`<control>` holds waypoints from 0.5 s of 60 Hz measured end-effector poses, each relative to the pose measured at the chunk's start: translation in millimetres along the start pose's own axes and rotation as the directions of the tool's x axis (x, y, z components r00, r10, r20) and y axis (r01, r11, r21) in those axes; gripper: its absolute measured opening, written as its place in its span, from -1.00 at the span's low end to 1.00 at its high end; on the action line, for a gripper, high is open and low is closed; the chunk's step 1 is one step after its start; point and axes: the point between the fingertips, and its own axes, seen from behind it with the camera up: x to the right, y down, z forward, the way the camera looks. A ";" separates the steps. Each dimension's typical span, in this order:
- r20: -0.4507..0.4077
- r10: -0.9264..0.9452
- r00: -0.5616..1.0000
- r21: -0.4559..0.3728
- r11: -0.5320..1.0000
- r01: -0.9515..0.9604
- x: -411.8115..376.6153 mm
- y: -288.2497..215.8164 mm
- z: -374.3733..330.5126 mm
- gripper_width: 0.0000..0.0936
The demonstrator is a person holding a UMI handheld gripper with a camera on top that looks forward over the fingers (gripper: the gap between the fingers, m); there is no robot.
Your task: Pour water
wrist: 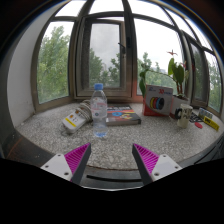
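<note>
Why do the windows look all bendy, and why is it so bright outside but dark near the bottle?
In the gripper view, the wide-angle lens curves the window frames; daylight comes from behind, so the water bottle and the box on the speckled sill look dim; the open gripper shows pink pads.

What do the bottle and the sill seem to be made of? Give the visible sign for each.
Bottle: likely clear plastic, glossy; the window shows through it, and it has a blue cap. Sill: looks like speckled stone or terrazzo, matte and grainy. The gripper is open, nothing between its fingers.
</note>
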 end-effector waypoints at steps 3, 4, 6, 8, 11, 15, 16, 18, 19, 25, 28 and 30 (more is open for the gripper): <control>0.022 -0.008 1.000 0.021 1.000 0.008 -20.2 -14.6 29.5 0.81; 0.023 -0.012 1.000 0.025 1.000 0.011 -26.5 -19.6 39.1 0.81; 0.025 -0.018 1.000 0.039 0.999 0.017 -35.2 -29.0 59.2 0.81; 0.017 -0.021 1.000 0.056 0.998 0.020 -40.5 -39.6 78.4 0.81; 0.002 -0.024 1.000 0.073 0.997 0.024 -45.2 -52.0 105.9 0.82; -0.016 -0.017 1.000 0.094 0.995 0.018 -47.4 -65.9 137.9 0.81; -0.021 -0.016 1.000 0.098 0.995 0.018 -47.8 -68.2 145.3 0.81; -0.028 -0.014 1.000 0.100 0.995 0.016 -48.7 -71.8 158.8 0.80; -0.030 -0.012 0.999 0.102 0.995 0.015 -49.1 -73.8 165.0 0.79; -0.037 -0.003 0.999 0.122 0.992 0.007 -48.7 -83.6 192.2 0.65; -0.041 -0.007 0.999 0.137 0.990 0.012 -49.8 -87.3 200.0 0.42; -0.049 -0.014 0.999 0.150 0.988 0.021 -48.2 -89.6 202.6 0.16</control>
